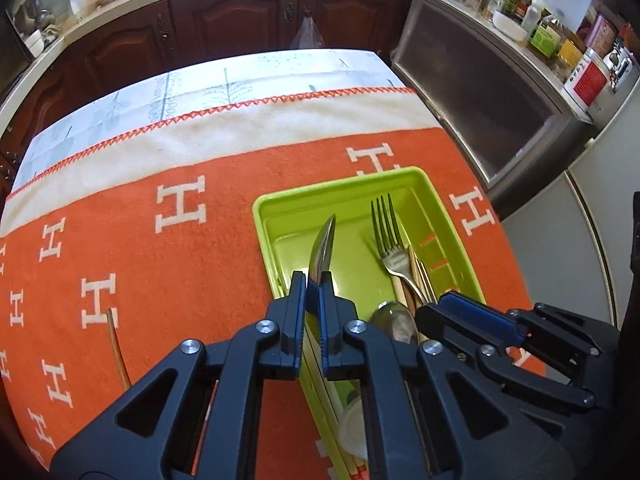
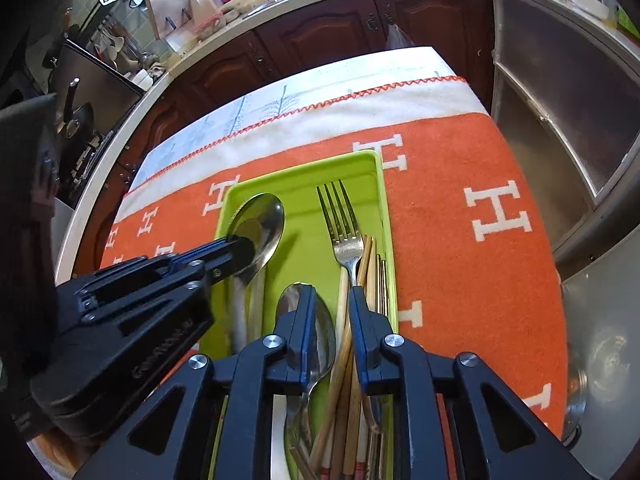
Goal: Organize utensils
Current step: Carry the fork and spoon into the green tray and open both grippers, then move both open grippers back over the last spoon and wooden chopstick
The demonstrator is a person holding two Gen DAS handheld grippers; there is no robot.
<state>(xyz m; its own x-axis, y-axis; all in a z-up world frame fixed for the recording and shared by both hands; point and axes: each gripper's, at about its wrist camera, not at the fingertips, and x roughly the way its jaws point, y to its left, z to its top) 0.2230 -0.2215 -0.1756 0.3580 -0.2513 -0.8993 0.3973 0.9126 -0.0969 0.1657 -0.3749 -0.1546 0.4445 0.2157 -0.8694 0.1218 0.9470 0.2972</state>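
Covering the worktop [image 1: 168, 264] is an orange cloth with white H letters, dark kitchen cabinets [image 1: 224, 20] behind. A green tray [image 2: 376, 168] holds a fork [image 2: 340, 220], chopsticks [image 2: 370, 268] and spoons. The left gripper [image 1: 314, 284] clamps a spoon [image 1: 322, 248]; the right gripper [image 2: 330, 296] stands narrowly parted over another spoon [image 2: 320, 332]. One chopstick [image 1: 118, 348] lies left of the tray.

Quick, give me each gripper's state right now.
Left gripper: shut on a metal spoon, held above the green tray.
Right gripper: jaws slightly apart over the tray's chopsticks and second spoon, gripping nothing.
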